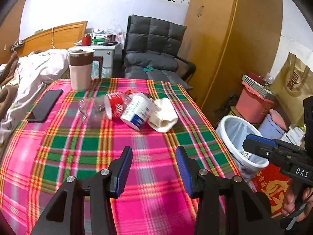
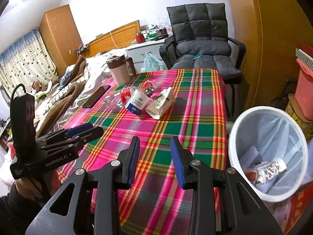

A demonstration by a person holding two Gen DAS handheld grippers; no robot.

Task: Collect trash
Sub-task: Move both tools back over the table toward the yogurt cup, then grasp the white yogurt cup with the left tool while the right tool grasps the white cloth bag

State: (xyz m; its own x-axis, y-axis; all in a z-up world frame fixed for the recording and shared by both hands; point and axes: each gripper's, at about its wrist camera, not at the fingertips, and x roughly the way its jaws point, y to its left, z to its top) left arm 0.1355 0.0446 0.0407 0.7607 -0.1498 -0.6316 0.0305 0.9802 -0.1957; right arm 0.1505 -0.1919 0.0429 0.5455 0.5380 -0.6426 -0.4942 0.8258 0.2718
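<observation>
On the plaid-covered table (image 1: 137, 156) (image 2: 195, 117) lies a heap of trash: a clear plastic bottle with a red label (image 1: 109, 105) (image 2: 122, 97), a white and blue cup (image 1: 137, 111) (image 2: 138, 100) and a crumpled white paper bag (image 1: 164, 115) (image 2: 162, 102). My left gripper (image 1: 154, 168) (image 2: 86, 130) is open and empty, above the table's near part. My right gripper (image 2: 155, 160) (image 1: 254, 145) is open and empty, at the table's right edge beside the white trash bin (image 1: 225, 125) (image 2: 232, 137). The bin holds some trash (image 2: 268, 169).
A pink jug with a brown lid (image 1: 81, 70) (image 2: 119, 69) and a black phone (image 1: 46, 105) (image 2: 96, 96) are on the table's far left. A grey padded chair (image 1: 154, 52) (image 2: 201, 39) stands behind the table. Pink boxes (image 1: 254, 103) and a paper bag (image 1: 293, 86) crowd the floor at right.
</observation>
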